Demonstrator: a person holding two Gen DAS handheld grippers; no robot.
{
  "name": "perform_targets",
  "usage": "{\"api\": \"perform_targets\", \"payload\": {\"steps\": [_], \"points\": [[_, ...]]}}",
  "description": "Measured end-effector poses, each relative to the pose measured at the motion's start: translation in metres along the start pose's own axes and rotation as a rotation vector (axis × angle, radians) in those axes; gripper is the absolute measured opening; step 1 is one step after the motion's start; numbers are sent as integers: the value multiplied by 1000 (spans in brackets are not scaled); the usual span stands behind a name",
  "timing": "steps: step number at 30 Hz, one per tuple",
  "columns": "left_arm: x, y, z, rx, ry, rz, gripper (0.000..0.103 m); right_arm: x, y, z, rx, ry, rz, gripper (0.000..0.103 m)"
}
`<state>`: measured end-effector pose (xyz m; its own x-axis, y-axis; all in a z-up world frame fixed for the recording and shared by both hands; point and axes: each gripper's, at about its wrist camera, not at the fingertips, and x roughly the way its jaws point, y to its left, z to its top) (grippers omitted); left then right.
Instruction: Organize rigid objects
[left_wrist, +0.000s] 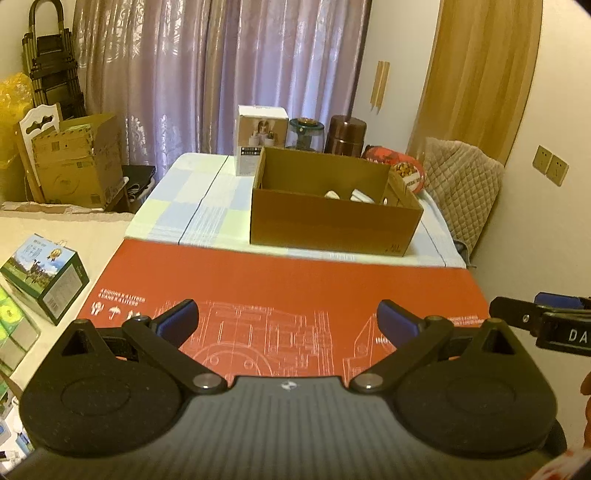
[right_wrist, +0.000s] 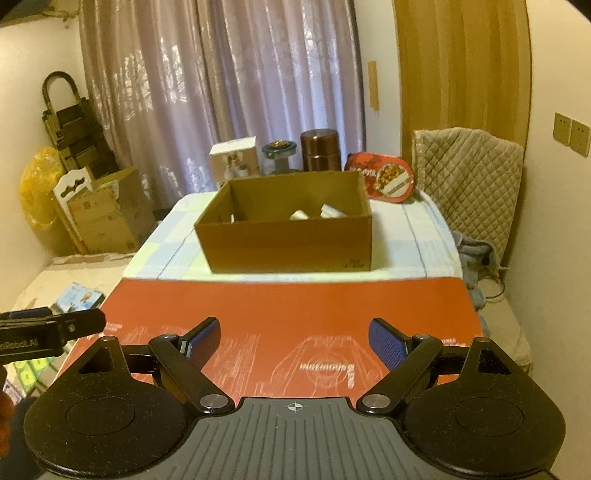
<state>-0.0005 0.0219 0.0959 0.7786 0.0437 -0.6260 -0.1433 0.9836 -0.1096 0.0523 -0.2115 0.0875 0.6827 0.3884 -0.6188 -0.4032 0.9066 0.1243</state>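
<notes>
Hidden/unclear: contents of cardboard box only partly seen over its near wall. 2 white rounded items show at the rim, plus a white sliver at one side; can't tell what they are, lower parts hidden. Box sits on the checked cloth toward far half of bench, top open.

Behind the box, along far bench edge, 4 things, bases hidden by box:
- 1 white product carton, far-left of box
- 1 glass jar w/ dark lid
- 1 brown metal canister
- 1 red snack tin, tilted, toward far-right corner; print unreadable

Near half of bench covered by 1 red printed sheet w/ white line drawings; text mirrored/blurred. Nothing stands on it.

Left gripper: jaws open wide, nothing between blue pads, above near edge of red sheet. Right gripper: same, jaws apart, empty. Each shows only partly at the other view's side edge, cut off. Neither touches box.

Off bench, left: 1 green-blue printed carton, more packs cut off by frame. 1 large cardboard carton by curtain. Quilted cover at right, over something hidden.
</notes>
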Motion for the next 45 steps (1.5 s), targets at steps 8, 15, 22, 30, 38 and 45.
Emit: {"api": "perform_targets", "payload": {"steps": [8,15,22,30,38,45], "points": [[-14,-4,-27,7,15,38,101,-10,7,-31,-17,22,10,85],[-27,-12,-42,26,24,27,101,-26,11,-51,-35,22,-4,85],[-40,-17,-51,42,16,18,101,-47,9,-61,-22,2,-27,85],[-52,-22,-57,63,4,5,101,-62,14,-65,-27,-13,-22,85],[-56,-26,-57,64,3,-9,101,-68,19,-67,-48,-24,-34,85],[-58,-27,-57,64,5,-15,101,-68,19,-68,-48,-21,-38,85]]}}
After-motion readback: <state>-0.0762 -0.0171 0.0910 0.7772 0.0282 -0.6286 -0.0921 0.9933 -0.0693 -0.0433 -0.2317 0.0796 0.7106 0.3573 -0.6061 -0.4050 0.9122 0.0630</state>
